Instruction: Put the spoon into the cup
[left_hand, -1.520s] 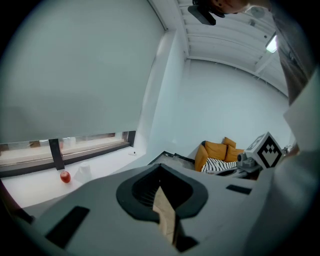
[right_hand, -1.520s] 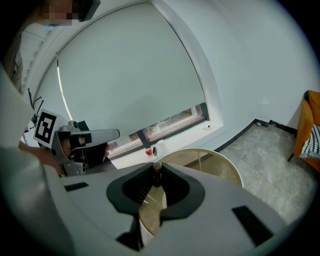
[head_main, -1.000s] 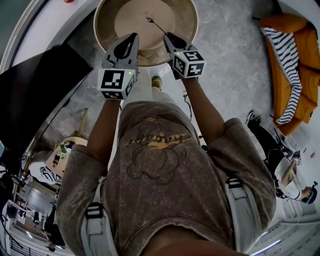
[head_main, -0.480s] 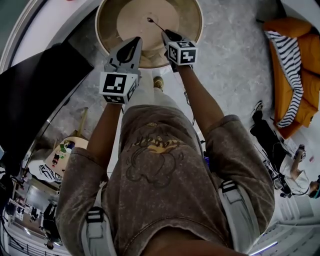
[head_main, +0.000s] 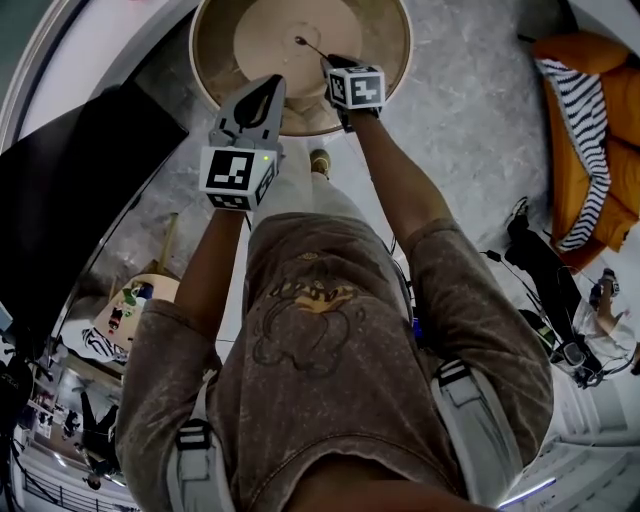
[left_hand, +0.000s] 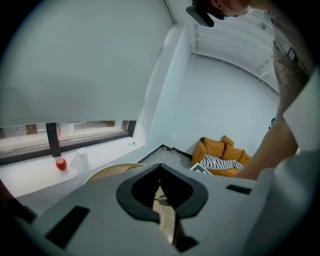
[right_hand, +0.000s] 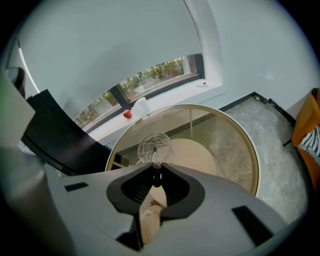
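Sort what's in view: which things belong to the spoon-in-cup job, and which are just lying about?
Job: spoon, held in the right gripper; glass cup on the round table.
Lying about: red apple on the sill; orange cushions; striped cloth.

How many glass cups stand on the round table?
1. The glass cup stands on the round table, directly ahead of the right tool, which grips the spoon. The tool hides the table's near part, so another may be unseen.
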